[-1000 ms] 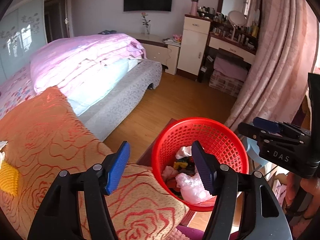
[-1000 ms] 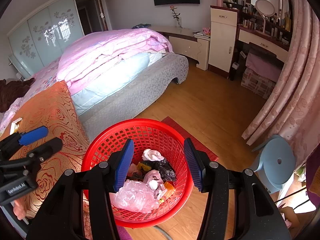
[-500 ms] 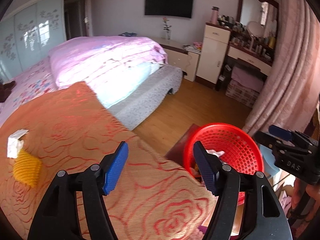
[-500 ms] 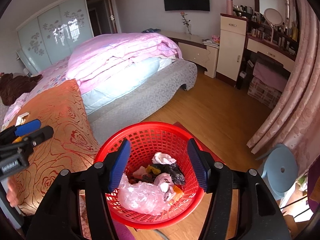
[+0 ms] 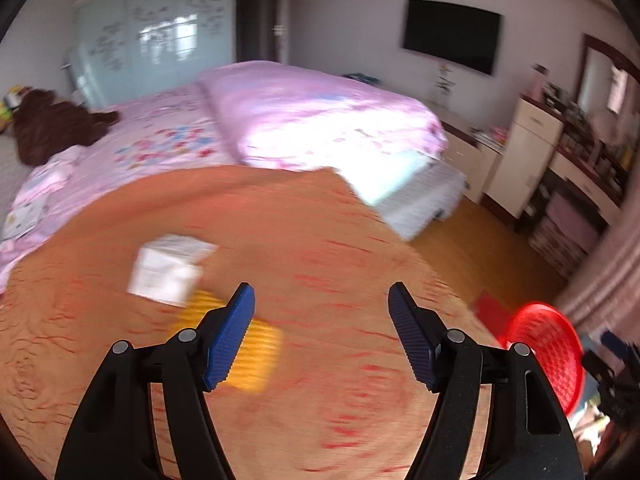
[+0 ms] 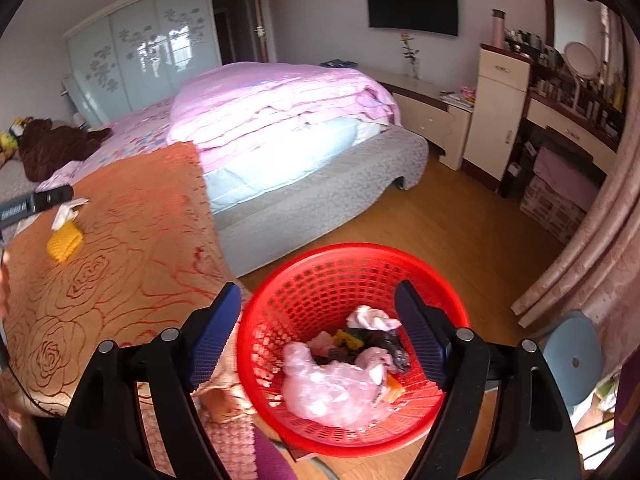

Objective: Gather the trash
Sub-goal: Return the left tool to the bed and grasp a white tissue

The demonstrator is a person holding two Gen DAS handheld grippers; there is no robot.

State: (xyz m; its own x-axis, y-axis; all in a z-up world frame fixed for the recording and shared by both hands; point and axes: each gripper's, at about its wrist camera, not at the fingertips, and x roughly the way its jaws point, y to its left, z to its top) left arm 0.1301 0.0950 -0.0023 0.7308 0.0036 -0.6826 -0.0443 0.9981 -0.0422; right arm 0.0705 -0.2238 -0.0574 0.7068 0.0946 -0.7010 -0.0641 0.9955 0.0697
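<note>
Currently left view is motion-blurred. Brown plush point(image 5: 52, 128) far left on the pink bed point(image 5: 168, 140). My left fingers point(image 5: 320, 300) are spread wide, nothing between them, hovering over the orange rose-pattern cover point(image 5: 304, 232). White crumpled paper point(image 5: 168, 268) lies on that cover just ahead-left of the left pad; yellow item point(image 5: 256, 344) touches the paper's near edge and sits partly behind that pad. Can't tell what the yellow thing is from this view. Red basket point(image 5: 548, 344) is low at the right edge, off the cover, with my other tool point(image 5: 620, 364) just past it.

Right view, sharp. Left tool's tip point(image 6: 44, 200) pokes in from the left edge, just above the paper point(image 6: 66, 212); the yellow item point(image 6: 64, 242) lies touching it below, ribbed, looks like a sponge or cloth. Both rest on the cover point(image 6: 132, 240), which is beside the bed point(image 6: 280, 112). My right fingers point(image 6: 318, 300) are released too, wide apart, empty, sitting over the basket point(image 6: 344, 268) on the wood floor point(image 6: 440, 216). Basket holds a clear plastic bag point(image 6: 332, 384), a white wad point(image 6: 372, 318), a black bag point(image 6: 388, 344) and small yellow and orange scraps. Blue stool point(image 6: 572, 360) stands right of the basket, by the pink curtain point(image 6: 592, 224). Dresser point(image 6: 500, 108) and TV point(image 6: 412, 2) on the far wall.
</note>
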